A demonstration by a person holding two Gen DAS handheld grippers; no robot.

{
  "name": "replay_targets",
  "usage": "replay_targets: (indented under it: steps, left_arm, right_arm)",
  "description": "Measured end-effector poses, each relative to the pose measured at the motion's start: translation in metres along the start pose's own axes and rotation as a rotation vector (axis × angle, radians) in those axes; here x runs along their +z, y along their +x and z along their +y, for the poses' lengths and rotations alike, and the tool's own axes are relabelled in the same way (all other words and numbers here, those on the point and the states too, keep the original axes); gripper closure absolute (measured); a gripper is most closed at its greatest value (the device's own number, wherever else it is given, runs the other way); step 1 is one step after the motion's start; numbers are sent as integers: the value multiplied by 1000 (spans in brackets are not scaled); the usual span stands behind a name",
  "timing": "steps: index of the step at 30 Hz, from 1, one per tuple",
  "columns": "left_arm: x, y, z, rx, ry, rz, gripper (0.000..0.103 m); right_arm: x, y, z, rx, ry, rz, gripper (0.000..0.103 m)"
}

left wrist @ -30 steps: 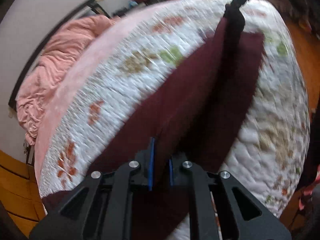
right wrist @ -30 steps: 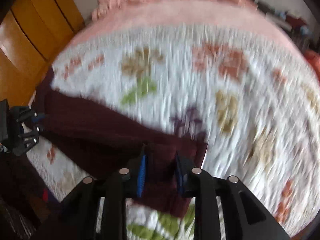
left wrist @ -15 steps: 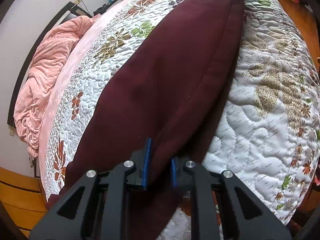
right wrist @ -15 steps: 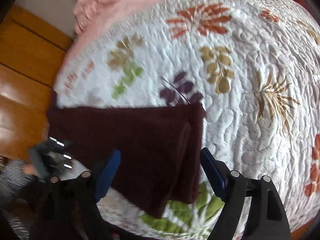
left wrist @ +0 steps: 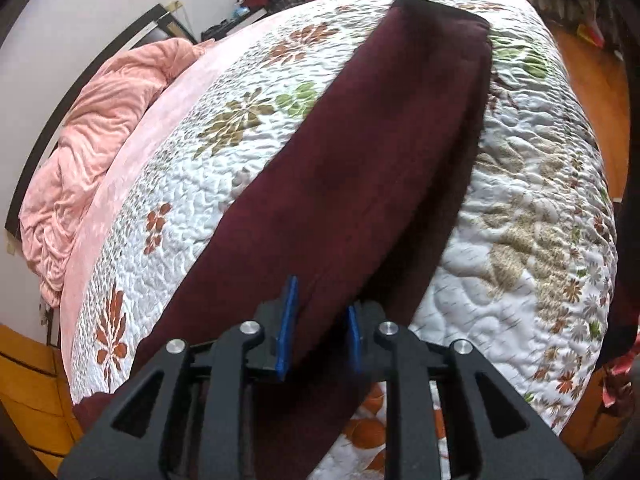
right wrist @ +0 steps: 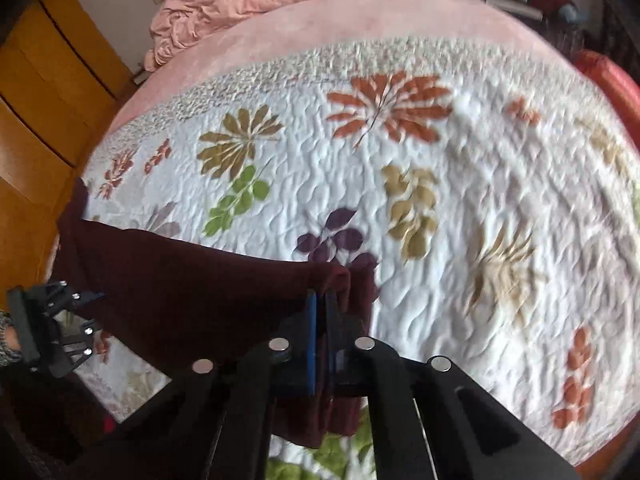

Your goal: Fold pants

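**Right jaws clamp back onto the pants**

Half a second ago the right gripper (right wrist: 320,316) stood spread wide over the pants' end; its jaws are now pressed together, pinching a bunched fold of the maroon cloth right at their tips.

Leftmost, the left gripper (left wrist: 318,320) pinches the near end of the pants (left wrist: 352,168), as before, the cloth filling the gap between its blue pads (left wrist: 289,320). From those jaws the pants run straight ahead as a long band across the quilt (left wrist: 520,208) on the bed, to the far end where the right gripper's dark tip meets them. A pink blanket (left wrist: 92,140) lies heaped well left of the jaws.

In the right view the pants (right wrist: 192,292) stretch left from the jaws to the left gripper (right wrist: 60,328).
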State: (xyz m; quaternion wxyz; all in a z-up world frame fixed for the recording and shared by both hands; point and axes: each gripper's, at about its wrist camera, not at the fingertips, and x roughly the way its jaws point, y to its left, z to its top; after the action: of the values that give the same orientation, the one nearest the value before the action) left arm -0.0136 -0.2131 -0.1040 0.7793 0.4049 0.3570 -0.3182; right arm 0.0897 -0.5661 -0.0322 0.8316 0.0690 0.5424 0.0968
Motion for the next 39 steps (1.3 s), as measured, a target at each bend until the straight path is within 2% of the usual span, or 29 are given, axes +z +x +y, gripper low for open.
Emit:
replay_targets:
  steps: [2,5,7,8,9,10,11,12,14,17,18,19,20,21,22,23,24,27,28,29,31,32,35,36,37,38,39]
  left_arm:
    - [-2,10,-4,-10,-1,24,79]
    - [-2,19,-8,-16,-10,27,79]
    - [-1,20,-3,-35,-42,30,78]
    - [-1,20,0,-47,-61,30,77]
    - [0,19,4,-65,-84,29,77]
    - [0,17,7,-79,-102,24,74]
    - [0,14,11,-98,-121,17,69]
    - [0,8,17,-133,-159,8,66]
    - [0,-5,30,-182,-237,-4,42]
    - [-6,-29,58,-248,-392,0,31]
    - [-12,-37,75,-268,-479,21,29]
    - [-19,-43,89,-273,-547,34,28]
    - [-31,-49,107,-275,-639,47,26]
    - [-40,-54,120,-275,-706,55,25]
    - [-56,-60,139,-272,-799,69,24]
    - [-72,-63,157,-256,-880,93,22]
    - [-86,-64,173,-241,-947,120,21]
    - [-125,-64,211,-200,-1092,165,20]
    - [-139,-62,223,-189,-1141,180,20]
    - [-148,-61,233,-192,-1176,186,20]
    - [-169,-57,251,-196,-1253,201,20]
    - [-178,-56,258,-180,-1280,213,20]
    - [-191,-54,271,-173,-1300,223,20]
    - [-193,-53,274,-172,-1301,222,20]
    - [-195,-51,277,-165,-1297,230,20]
    - [-197,-50,278,-159,-1294,233,20]
    - [-200,-50,283,-150,-1289,238,20]
  right_arm:
    - [-2,20,4,-33,-19,63,100]
    - [-3,40,9,-105,-71,110,100]
    - [-6,59,10,-139,-79,177,98]
    - [-7,59,10,-145,-83,175,97]
    - [-6,56,11,-140,-78,174,91]
    - [-3,50,9,-116,-46,158,81]
    - [-2,45,8,-88,-26,146,78]
    - [-2,39,10,-72,-19,128,77]
    - [0,23,19,-61,-27,88,77]
    - [7,7,47,34,-30,50,77]
    - [9,4,64,71,-49,43,77]
    - [11,2,88,123,-83,39,71]
    - [10,1,106,152,-105,36,64]
    - [10,2,131,187,-136,33,51]
    - [10,4,149,211,-164,34,46]
    - [10,9,180,241,-216,41,46]
    - [9,14,206,265,-259,47,46]
    - [4,35,279,344,-386,76,27]
    - [3,42,296,344,-419,79,26]
    - [2,57,324,353,-468,90,26]
    - [1,78,348,353,-505,114,26]
    - [0,94,364,325,-523,126,26]
    - [-3,119,374,290,-528,144,31]
    - [-4,128,374,288,-524,167,43]
    - [-7,134,372,291,-519,185,63]
    - [-8,141,369,293,-507,207,74]
    - [-9,147,366,272,-498,216,92]
